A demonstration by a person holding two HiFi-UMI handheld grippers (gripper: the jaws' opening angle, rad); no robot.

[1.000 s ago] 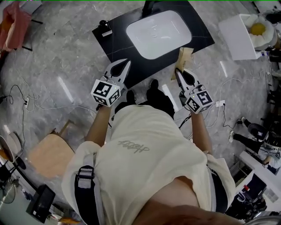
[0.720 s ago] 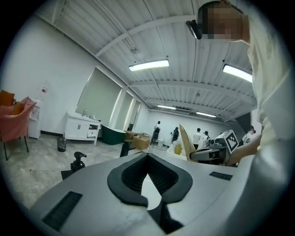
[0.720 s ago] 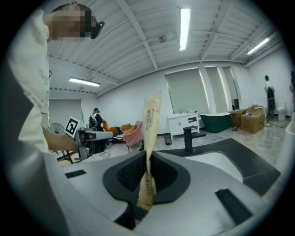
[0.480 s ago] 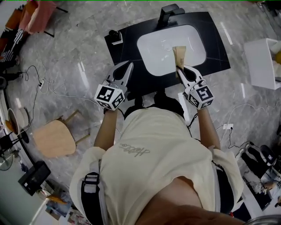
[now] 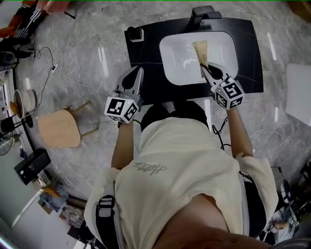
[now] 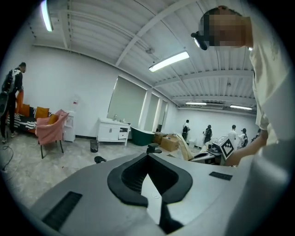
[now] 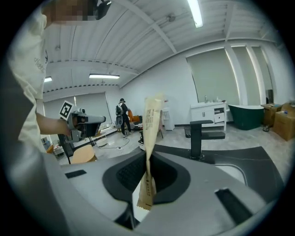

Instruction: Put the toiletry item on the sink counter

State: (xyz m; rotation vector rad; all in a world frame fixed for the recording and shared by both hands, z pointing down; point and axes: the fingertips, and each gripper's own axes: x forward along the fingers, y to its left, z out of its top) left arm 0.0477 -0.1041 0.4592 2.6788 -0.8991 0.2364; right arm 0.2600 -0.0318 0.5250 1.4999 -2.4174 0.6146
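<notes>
The toiletry item is a flat tan sachet (image 5: 200, 50), and my right gripper (image 5: 204, 67) is shut on its lower end. It stands upright between the jaws in the right gripper view, where the sachet (image 7: 151, 120) rises from my right gripper (image 7: 146, 186). In the head view it hangs over the white basin (image 5: 179, 54) of the black sink counter (image 5: 149, 53). My left gripper (image 5: 139, 71) is shut and empty, held just off the counter's near left edge. The left gripper (image 6: 152, 196) shows nothing between its jaws.
A black faucet (image 5: 203, 11) stands behind the basin. A small dark holder (image 5: 134, 33) sits at the counter's far left corner. A wooden stool (image 5: 58, 129) stands on the floor to the left, a white table (image 5: 298, 95) to the right. Cables (image 5: 53, 65) trail at left.
The person has stepped up to the sink. My right gripper carried the sachet from the counter's near right edge to over the basin. The left gripper came along, still shut.
</notes>
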